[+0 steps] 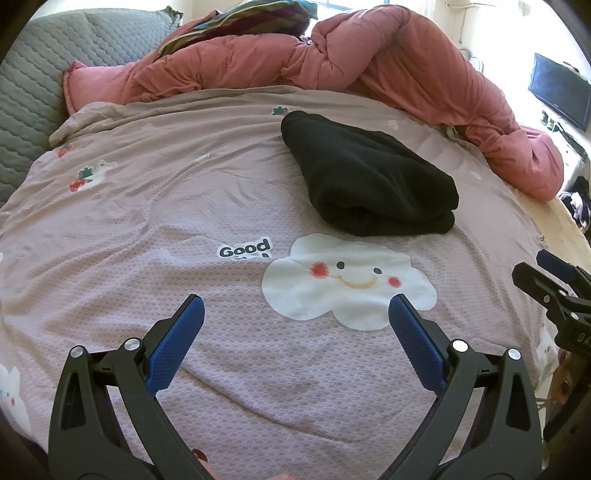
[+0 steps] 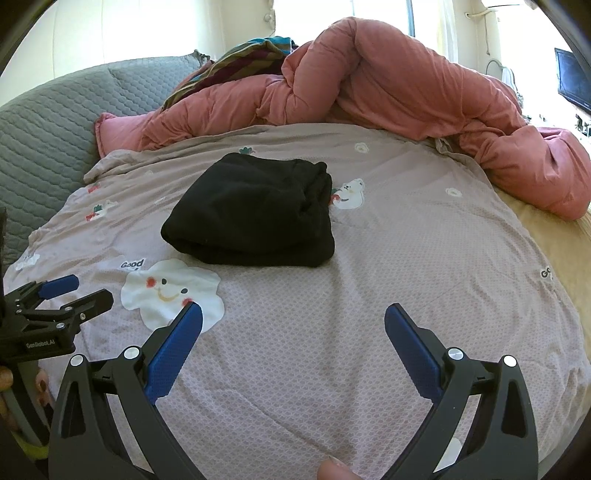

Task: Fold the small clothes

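Note:
A black garment point(image 1: 365, 177) lies folded in a thick bundle on the mauve printed bedspread point(image 1: 147, 221); it also shows in the right wrist view point(image 2: 251, 218). My left gripper point(image 1: 295, 306) is open and empty, hovering above the bedspread well short of the garment, near a white cloud print point(image 1: 347, 284). My right gripper point(image 2: 293, 314) is open and empty, also nearer than the garment. The left gripper shows at the left edge of the right wrist view point(image 2: 70, 291), the right gripper at the right edge of the left wrist view point(image 1: 543, 273).
A bunched pink duvet point(image 1: 369, 55) and a striped pillow point(image 1: 240, 22) lie along the far side of the bed. A grey quilted headboard point(image 1: 44, 81) is at the left. A dark screen point(image 1: 557, 92) hangs on the right wall.

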`<state>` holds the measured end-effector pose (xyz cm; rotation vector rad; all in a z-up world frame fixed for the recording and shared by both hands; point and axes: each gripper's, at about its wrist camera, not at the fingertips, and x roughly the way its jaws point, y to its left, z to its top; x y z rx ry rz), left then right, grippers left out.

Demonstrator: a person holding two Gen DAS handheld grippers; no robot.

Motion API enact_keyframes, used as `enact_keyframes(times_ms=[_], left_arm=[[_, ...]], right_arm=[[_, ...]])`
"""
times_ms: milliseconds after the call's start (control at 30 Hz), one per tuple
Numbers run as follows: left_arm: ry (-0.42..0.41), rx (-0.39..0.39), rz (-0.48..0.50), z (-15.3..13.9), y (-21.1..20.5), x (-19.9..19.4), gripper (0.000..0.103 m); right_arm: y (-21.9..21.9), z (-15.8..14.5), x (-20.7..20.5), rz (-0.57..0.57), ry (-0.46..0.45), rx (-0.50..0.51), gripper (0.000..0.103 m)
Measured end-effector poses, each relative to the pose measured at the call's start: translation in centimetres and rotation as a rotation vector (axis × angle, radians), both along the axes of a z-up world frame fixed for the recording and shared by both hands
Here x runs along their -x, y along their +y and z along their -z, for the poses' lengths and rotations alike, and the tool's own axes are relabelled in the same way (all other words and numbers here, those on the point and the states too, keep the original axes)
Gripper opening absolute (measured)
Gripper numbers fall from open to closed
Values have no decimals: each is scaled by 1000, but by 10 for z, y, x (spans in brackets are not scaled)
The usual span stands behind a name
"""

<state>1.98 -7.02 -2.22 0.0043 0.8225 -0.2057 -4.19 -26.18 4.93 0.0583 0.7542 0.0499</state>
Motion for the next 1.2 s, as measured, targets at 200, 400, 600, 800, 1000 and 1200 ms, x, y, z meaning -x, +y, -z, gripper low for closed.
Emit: enact_keyframes(times_ms=[200, 400, 600, 800, 1000, 1200], left_arm=[[-3, -4, -3, 0, 0, 1, 94], [-3, -8, -2, 0, 1, 1, 93], [-1, -7, -2, 0, 1, 1, 94], [-2, -8, -2, 0, 1, 1, 94], [0, -12, -2, 0, 1, 1, 94], [2, -10, 3, 0, 1, 2, 94]], right_arm=[[-1, 0, 0, 2, -1, 0, 98], [-2, -1, 0, 3, 0, 2, 98], [-2, -1, 0, 3, 2, 6, 98], [-3, -1, 0, 5, 3, 8, 98], [-4, -4, 0, 13, 4, 13, 98], [-4, -4, 0, 16, 4, 18, 98]])
